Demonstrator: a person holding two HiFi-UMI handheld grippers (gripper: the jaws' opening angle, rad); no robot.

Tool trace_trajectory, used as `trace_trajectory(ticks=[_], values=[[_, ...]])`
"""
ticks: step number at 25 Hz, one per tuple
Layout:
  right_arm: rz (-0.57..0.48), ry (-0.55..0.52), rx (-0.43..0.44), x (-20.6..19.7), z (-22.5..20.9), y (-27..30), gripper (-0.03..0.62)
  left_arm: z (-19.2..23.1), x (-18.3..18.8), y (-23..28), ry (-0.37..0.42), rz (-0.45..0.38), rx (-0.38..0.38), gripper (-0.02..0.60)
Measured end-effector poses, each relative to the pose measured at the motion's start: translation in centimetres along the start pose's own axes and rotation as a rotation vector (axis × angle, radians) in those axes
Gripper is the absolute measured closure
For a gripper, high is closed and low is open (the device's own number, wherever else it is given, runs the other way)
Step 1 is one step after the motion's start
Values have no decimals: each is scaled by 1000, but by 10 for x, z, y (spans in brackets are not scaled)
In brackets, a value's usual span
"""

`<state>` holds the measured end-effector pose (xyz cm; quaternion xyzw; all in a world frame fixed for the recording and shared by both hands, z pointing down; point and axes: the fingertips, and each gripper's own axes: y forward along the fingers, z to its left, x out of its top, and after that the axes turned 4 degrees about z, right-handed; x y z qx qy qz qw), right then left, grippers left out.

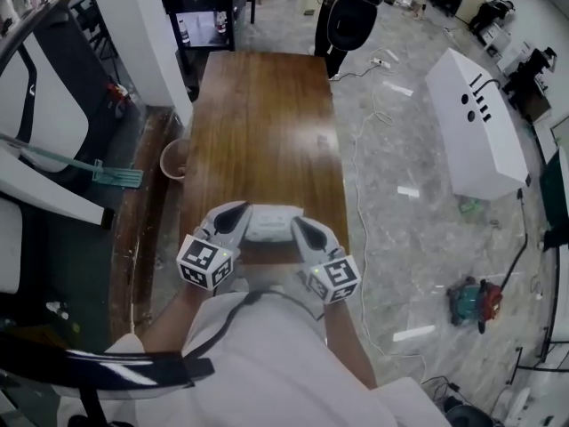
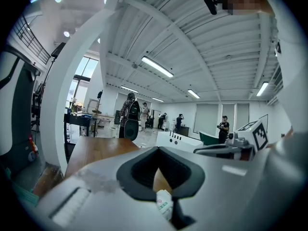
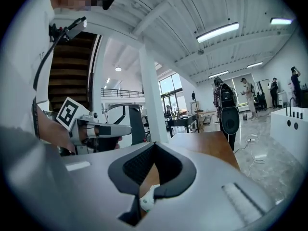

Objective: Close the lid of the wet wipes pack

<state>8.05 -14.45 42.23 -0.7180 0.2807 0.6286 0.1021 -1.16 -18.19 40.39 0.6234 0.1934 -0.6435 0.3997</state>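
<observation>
White soft wet wipes pack: lies flat at the near, 6 o'clock end of the long brown wooden tabletop. Its lid looks down and flush, so closing is probably done; the seam is too small to confirm. Left gripper at the pack's 9 o'clock, right gripper at its 3 o'clock, both with jaws together and nothing held. Grey marbled floor around. White slanted cabinet at 2 o'clock. White cable beside the tabletop.
</observation>
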Motion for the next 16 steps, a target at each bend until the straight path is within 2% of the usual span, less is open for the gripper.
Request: trace_trajectory(ticks=[6,16], values=[[-19,-28,-16,12,-2,3,586,2,11,1,19,-18,-5,581],[7,-60,-21,10,2,7,586,4,10,1,1,-26,-5,581]])
